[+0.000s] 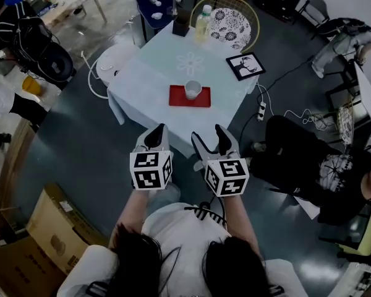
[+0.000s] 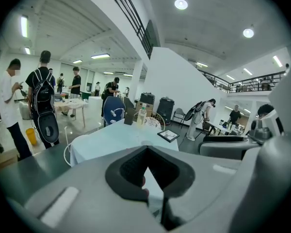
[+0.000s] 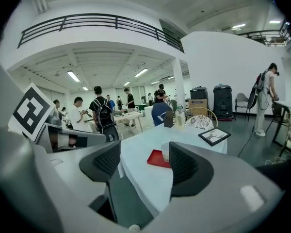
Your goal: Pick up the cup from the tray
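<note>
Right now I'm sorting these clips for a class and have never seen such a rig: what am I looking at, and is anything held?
There is no robot here. A person holds a pair of tongs in each hand, and the marker cubes are part of them. One picture looks down from a camera on the person's head. The other two come from cameras riding on each pair, looking along its jaws. The left tongs are shut and empty. The right tongs are open and empty. Both are short of the table, which carries a red tray with a white cup standing on it, a bottle and a framed picture. Nothing is held.
</note>
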A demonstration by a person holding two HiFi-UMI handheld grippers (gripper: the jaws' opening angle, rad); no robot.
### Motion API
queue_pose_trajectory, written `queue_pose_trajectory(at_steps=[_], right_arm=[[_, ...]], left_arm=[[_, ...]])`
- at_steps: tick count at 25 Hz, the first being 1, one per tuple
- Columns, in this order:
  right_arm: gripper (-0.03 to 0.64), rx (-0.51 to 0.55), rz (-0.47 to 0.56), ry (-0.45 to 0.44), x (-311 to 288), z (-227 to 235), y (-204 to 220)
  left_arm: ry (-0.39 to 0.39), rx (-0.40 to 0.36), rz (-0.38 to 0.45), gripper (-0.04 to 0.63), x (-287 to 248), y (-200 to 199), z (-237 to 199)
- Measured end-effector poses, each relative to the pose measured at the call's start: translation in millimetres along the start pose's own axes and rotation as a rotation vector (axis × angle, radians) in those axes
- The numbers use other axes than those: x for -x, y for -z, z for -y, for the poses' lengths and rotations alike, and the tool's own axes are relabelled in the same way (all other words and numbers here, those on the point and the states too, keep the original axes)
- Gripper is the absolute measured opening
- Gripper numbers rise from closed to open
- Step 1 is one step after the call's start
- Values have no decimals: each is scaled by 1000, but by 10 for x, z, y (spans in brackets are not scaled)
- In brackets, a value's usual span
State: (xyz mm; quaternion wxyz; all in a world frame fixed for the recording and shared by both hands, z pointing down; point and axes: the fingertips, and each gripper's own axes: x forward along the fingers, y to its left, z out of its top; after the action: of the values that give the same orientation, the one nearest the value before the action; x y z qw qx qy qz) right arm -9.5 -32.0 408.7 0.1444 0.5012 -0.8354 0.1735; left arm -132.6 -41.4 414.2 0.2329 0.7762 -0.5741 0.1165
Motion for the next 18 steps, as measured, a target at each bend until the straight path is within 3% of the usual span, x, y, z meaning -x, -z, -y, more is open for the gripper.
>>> queue_pose_trajectory(at_steps=[4, 11, 18], right_arm=[[341, 12, 10, 27, -265, 34, -183], [364, -2, 19, 64, -645, 155, -334], [416, 16, -2, 60, -1018, 271, -394]], left_arm=[[72, -41, -12, 0, -254, -182, -73], [129, -111, -55, 0, -660, -370, -162], [129, -116, -87, 0, -1002, -408, -307]])
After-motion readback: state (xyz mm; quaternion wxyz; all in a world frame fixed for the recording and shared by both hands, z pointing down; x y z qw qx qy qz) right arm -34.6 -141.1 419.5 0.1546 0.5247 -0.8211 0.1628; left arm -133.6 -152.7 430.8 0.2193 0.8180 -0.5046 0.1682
